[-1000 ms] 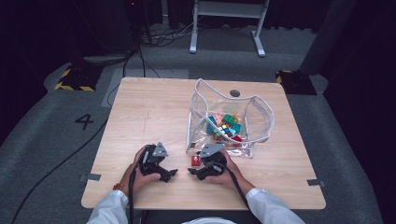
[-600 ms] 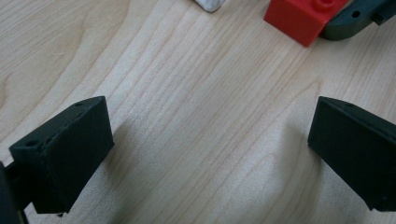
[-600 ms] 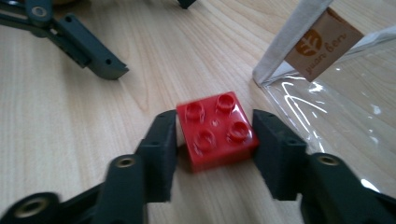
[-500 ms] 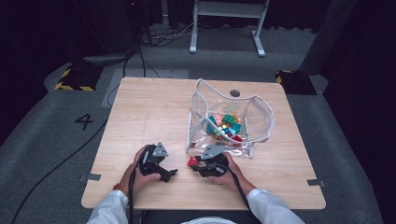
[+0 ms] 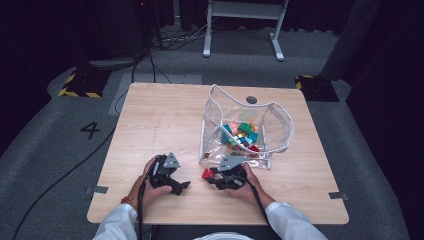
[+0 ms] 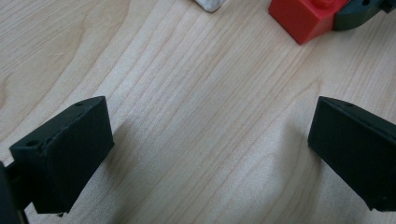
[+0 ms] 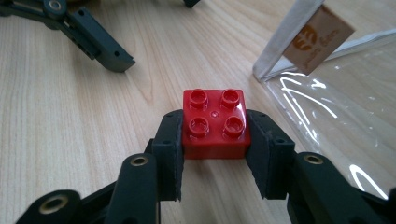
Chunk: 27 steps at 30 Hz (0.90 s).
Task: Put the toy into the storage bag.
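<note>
Tabletop (image 5: 165, 125) bright, surroundings dark; glare on bag (image 7: 327, 107).

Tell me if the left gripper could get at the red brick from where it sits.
Probably not: the right gripper is already shut on the red brick, covering two sides. The left gripper sits open beside it.

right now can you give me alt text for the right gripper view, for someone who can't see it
The right hand-held gripper is shut on a red four-stud brick, one black pad pressed to each side, just above a light wooden table. A clear plastic bag with a tan label lies to the right; the other gripper's dark jaw shows at upper left.
</note>
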Available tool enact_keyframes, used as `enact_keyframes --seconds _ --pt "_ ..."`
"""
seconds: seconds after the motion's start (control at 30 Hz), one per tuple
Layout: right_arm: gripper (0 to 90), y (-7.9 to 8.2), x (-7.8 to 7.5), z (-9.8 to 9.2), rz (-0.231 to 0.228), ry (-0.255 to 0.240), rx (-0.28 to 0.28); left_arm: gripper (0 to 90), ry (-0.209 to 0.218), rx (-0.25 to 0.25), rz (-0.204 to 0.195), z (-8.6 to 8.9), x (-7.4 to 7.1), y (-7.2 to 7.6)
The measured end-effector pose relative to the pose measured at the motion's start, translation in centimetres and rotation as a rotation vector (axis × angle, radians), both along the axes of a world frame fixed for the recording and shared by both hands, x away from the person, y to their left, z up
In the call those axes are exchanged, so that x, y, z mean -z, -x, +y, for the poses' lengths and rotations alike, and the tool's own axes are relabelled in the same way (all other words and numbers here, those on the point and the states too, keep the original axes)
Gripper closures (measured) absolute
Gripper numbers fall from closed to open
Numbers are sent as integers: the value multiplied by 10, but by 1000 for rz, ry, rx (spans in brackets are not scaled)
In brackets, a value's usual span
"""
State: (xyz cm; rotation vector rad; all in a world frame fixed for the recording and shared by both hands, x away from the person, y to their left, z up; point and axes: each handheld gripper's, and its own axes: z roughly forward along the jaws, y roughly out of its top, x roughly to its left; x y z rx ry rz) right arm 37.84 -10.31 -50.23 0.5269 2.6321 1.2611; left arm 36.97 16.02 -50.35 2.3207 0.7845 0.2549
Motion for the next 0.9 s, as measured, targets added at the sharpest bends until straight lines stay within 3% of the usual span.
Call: enact_keyframes --seconds 0.07,0.37,0.5,0.9 --pt "592 0 0 -2 2 -16 -2 1 0 0 0 0 0 0" --pt "592 7 -2 -11 11 11 -23 1 0 0 -1 0 0 0" --pt "592 8 -5 -21 -12 14 -65 1 1 0 0 0 0 0" --pt "592 18 -18 -49 -3 21 -41 3 0 -3 -1 0 0 0"
